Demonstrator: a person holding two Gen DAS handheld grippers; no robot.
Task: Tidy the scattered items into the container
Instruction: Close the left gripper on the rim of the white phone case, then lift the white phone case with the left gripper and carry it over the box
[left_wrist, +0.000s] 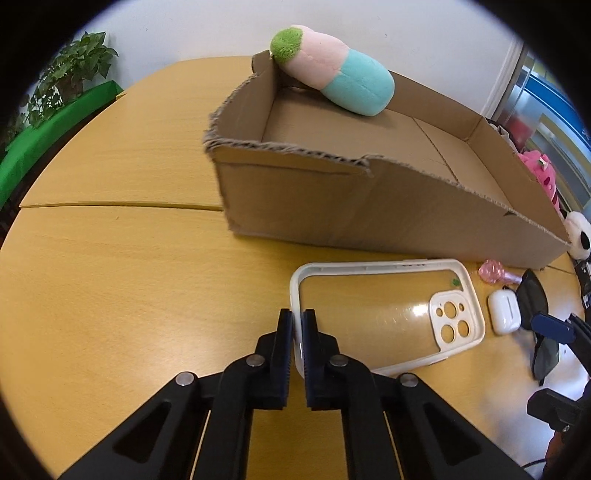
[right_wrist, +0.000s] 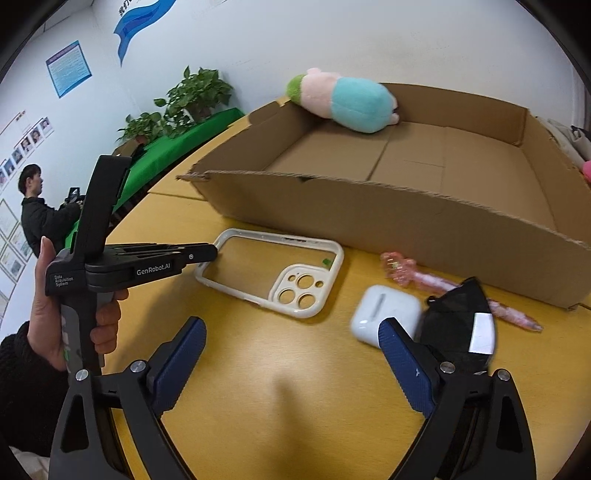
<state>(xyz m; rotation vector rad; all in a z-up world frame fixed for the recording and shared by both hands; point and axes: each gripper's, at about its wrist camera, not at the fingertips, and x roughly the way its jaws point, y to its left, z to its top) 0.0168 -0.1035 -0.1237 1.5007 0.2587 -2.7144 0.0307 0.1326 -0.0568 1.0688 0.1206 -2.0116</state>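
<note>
A clear phone case (left_wrist: 369, 306) with a cream rim lies flat on the wooden table in front of the cardboard box (left_wrist: 332, 206). My left gripper (left_wrist: 297, 319) is shut on the case's left rim; the right wrist view shows it clamping that edge of the phone case (right_wrist: 251, 266) from the side. My right gripper (right_wrist: 291, 328) is open over bare table, nothing between its fingers. Its right finger overlaps the near edge of a white earbud case (right_wrist: 384, 310) and a black face mask (right_wrist: 458, 314). A pink pen (right_wrist: 402, 269) lies along the box wall (right_wrist: 406, 221). A pink-and-teal plush (right_wrist: 343, 99) rests on the box's far corner.
A hand (right_wrist: 44, 302) holds the left gripper's handle. A person (right_wrist: 33, 210) sits at the far left near potted plants (right_wrist: 192, 96) on green cloth. A pink plush (left_wrist: 539, 173) and a panda plush (left_wrist: 580, 236) lie beyond the box's right end.
</note>
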